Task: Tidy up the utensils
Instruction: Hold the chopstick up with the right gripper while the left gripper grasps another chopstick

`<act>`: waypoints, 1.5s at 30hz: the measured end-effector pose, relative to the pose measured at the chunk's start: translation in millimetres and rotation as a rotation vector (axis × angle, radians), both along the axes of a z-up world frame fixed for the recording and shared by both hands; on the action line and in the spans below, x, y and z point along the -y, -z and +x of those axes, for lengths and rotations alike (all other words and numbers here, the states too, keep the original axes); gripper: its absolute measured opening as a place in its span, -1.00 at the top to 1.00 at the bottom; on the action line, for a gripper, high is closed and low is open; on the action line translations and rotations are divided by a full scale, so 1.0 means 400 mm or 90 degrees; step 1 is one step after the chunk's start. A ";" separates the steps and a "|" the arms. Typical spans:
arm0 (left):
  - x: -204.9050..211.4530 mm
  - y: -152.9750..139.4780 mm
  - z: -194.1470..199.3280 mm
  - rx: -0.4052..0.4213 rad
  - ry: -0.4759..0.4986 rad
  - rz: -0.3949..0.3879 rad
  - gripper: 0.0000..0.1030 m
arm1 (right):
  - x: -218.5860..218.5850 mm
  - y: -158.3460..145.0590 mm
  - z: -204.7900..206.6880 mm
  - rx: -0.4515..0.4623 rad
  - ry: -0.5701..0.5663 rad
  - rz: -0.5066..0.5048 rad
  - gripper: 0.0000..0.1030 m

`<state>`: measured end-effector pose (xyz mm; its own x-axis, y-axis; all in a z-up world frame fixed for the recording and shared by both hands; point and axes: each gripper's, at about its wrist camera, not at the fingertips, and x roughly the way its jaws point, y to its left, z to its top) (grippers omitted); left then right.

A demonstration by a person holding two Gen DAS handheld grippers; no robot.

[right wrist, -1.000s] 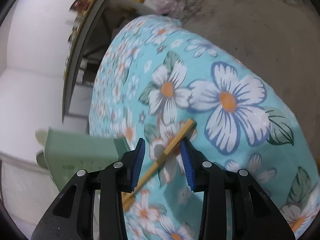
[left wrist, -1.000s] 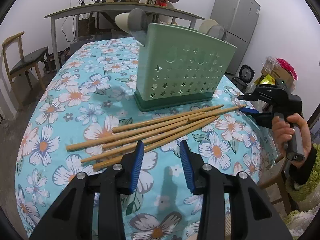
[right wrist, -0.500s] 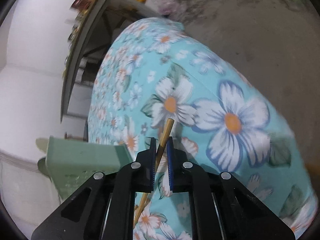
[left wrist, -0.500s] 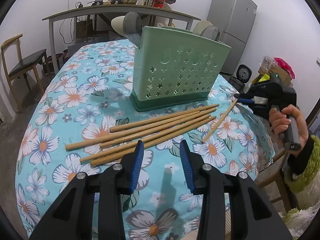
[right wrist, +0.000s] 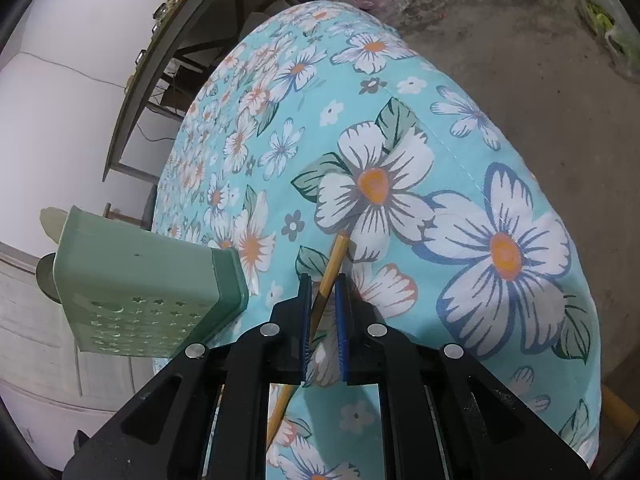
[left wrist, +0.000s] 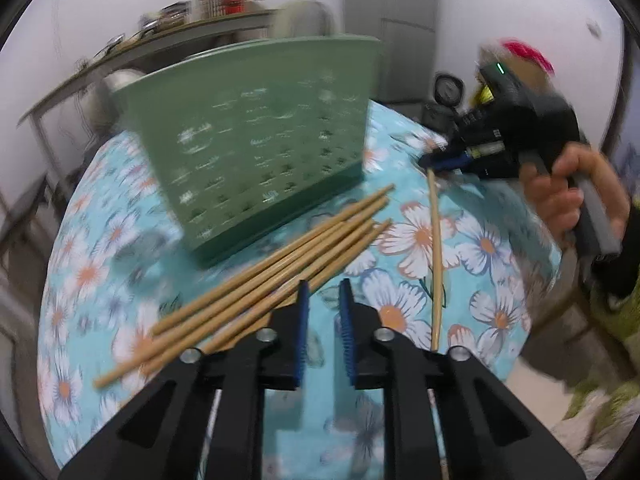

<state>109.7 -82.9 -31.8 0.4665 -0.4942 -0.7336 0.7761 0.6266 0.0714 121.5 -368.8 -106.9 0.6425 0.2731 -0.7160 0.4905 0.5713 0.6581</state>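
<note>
Chopstick (right wrist: pixel 329 280), pinched near one end by the right gripper (right wrist: pixel 323 304) beside the holder (right wrist: pixel 148 292), could swing or slip from so thin a grip, while the left gripper (left wrist: pixel 323 320), closing on nothing, may nudge the bundle (left wrist: pixel 272 280) before the holder.

A: What do the grippers look like?
B: The left gripper (left wrist: pixel 323 332) is black plastic with ridged blue pads (left wrist: pixel 303 334) and silver screws. The right gripper (right wrist: pixel 322 324) matches it.
A: And seen from outside?
B: A black body with a green light, grey handle, dark sleeve (left wrist: pixel 624 268) behind the hand (left wrist: pixel 568 196).
</note>
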 end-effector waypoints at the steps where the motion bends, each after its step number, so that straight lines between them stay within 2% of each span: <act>1: 0.013 0.004 -0.001 0.009 0.011 0.013 0.79 | 0.001 0.003 0.001 0.001 0.002 0.004 0.81; 5: 0.057 0.027 0.000 0.019 0.050 0.048 0.81 | -0.004 0.003 0.008 0.004 0.001 0.008 0.81; 8: 0.074 0.039 0.005 0.029 0.061 0.067 0.81 | 0.012 0.003 -0.032 0.012 -0.004 0.009 0.81; 14: 0.097 0.037 0.012 0.041 0.077 0.071 0.80 | 0.029 0.011 -0.050 0.020 -0.011 0.017 0.80; 24: 0.152 0.051 0.042 0.065 0.098 0.105 0.80 | 0.039 0.019 -0.065 0.027 -0.014 0.025 0.82; 38: 0.259 0.082 0.032 0.107 0.172 0.163 0.80 | 0.041 0.019 -0.070 0.029 -0.015 0.025 0.82; 42: 0.253 0.078 0.028 0.066 0.185 0.149 0.80 | 0.040 0.019 -0.069 0.031 -0.016 0.026 0.82; 45: 0.246 0.081 0.031 -0.019 0.202 0.128 0.81 | 0.040 0.019 -0.069 0.031 -0.016 0.027 0.82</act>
